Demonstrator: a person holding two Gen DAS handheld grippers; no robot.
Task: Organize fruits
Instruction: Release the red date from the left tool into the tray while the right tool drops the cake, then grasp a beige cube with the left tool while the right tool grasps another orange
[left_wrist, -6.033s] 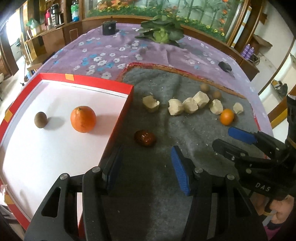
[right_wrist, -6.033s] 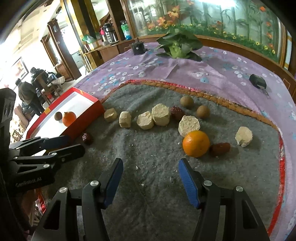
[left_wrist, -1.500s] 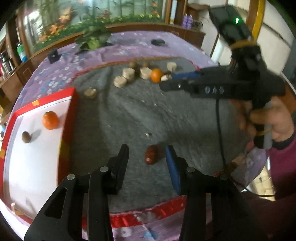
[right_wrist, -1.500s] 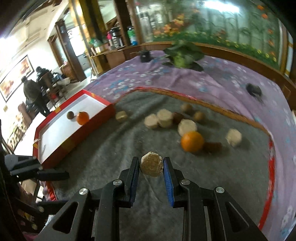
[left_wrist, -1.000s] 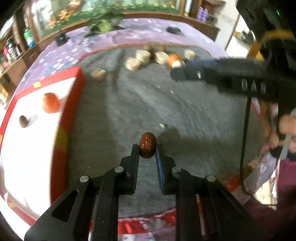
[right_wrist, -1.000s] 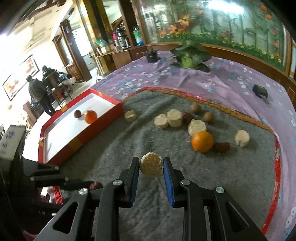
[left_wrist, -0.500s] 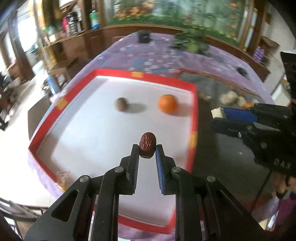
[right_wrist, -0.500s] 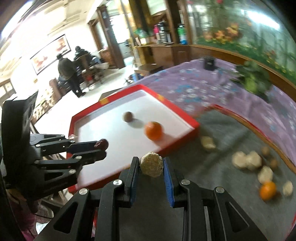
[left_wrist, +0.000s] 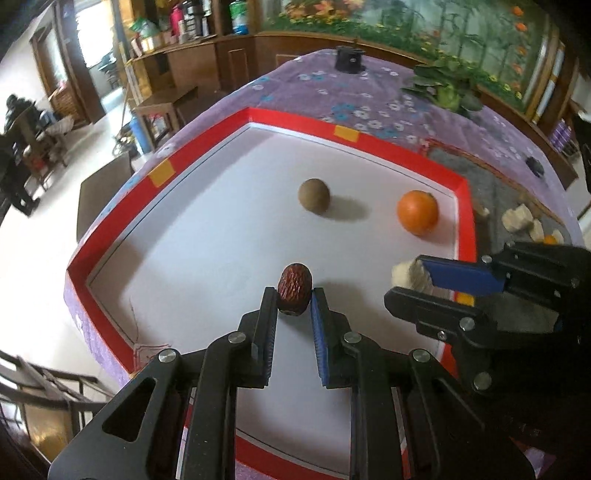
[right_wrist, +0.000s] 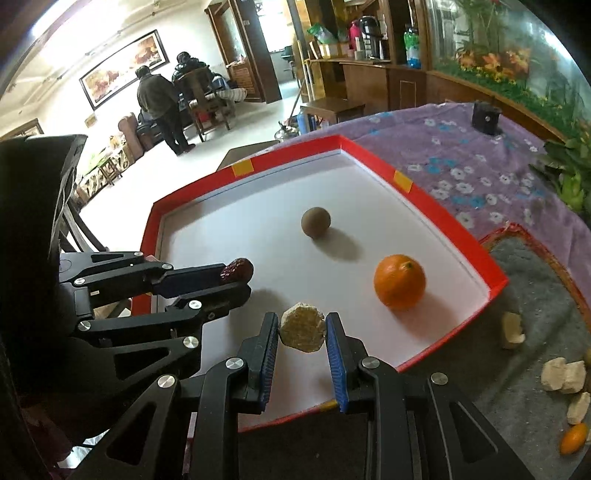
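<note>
The left hand-held gripper (left_wrist: 294, 295) pinches a date (left_wrist: 294, 289) over the tray (left_wrist: 466, 206); the right hand-held gripper (right_wrist: 302, 334) has been loosening on its chunk (right_wrist: 303, 331) (contact seems intact). Released high, either may roll into the orange (right_wrist: 399, 281).

My date (left_wrist: 294, 288): wrinkled, glossy; chunk (right_wrist: 303, 331): rough, crumbly, matt; tray (left_wrist: 207, 236) smooth matt inside; mat (right_wrist: 532, 295) fuzzy felt; pads (right_wrist: 269, 354) ribbed.

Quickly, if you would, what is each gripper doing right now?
Left gripper: shut on the red date.
Right gripper: jaws have just been opening, the pale chunk still between the pads.
</note>
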